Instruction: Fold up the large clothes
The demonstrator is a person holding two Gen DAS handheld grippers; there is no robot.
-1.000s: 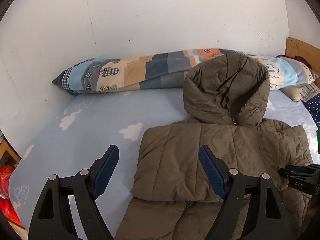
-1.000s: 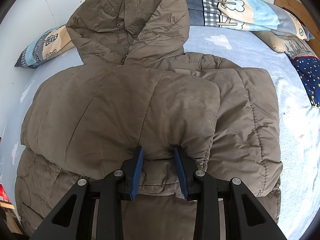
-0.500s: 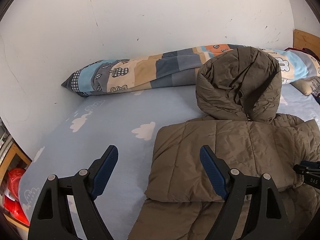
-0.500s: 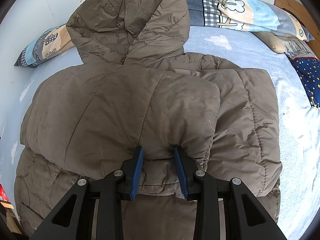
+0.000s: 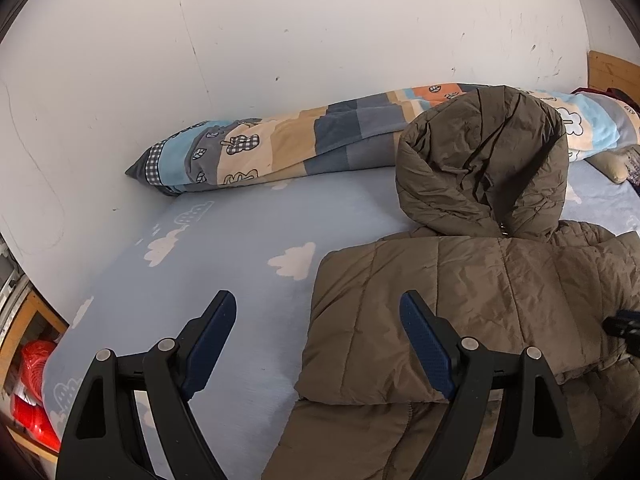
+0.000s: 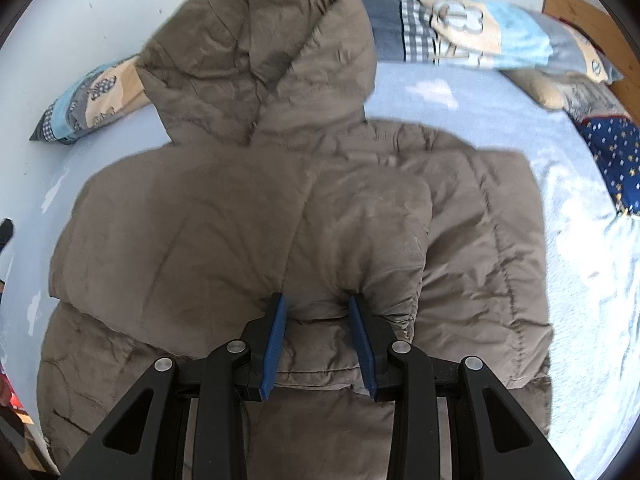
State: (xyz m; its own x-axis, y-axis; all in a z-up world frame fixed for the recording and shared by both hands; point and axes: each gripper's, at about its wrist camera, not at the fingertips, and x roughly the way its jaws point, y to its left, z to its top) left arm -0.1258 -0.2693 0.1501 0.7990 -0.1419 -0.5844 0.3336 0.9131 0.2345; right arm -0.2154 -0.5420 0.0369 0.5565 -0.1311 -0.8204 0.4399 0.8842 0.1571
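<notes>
The right gripper (image 6: 316, 320) is seen partly closed, its blue pads (image 6: 274, 340) pressed into a bunched ridge of the brown padded jacket (image 6: 240, 220) at the near edge of a sleeve (image 6: 360, 220) that has been folded across the chest. A roll of the fabric is pinched between the two pads. From there the jacket is spread outward over the bed: the folded sleeves are laid flat across the body, the hem runs toward the near edge under the gripper, and the hood (image 6: 260, 48) is stood up at the far end against the wall.

The left gripper (image 5: 316, 340) is held wide open and nothing is gripped by it. Its left pad is seen over the bare sheet, and its right pad (image 5: 426, 344) over the left edge of the folded jacket (image 5: 460, 292); whether the fabric is touched cannot be told. A small part of the other gripper is caught at the right edge of this view.

The jacket is laid on a light blue sheet (image 5: 224, 248) printed with white clouds. A long patchwork bolster (image 5: 288, 148) is set along the far side against the white wall (image 5: 280, 40), with the hood (image 5: 484, 160) leaning in front of it. A navy cloth with small dots (image 6: 612, 160) is seen at the far right, beside a wooden headboard (image 6: 580, 12). Something red (image 5: 32, 400) is visible below the bed at the near left.
</notes>
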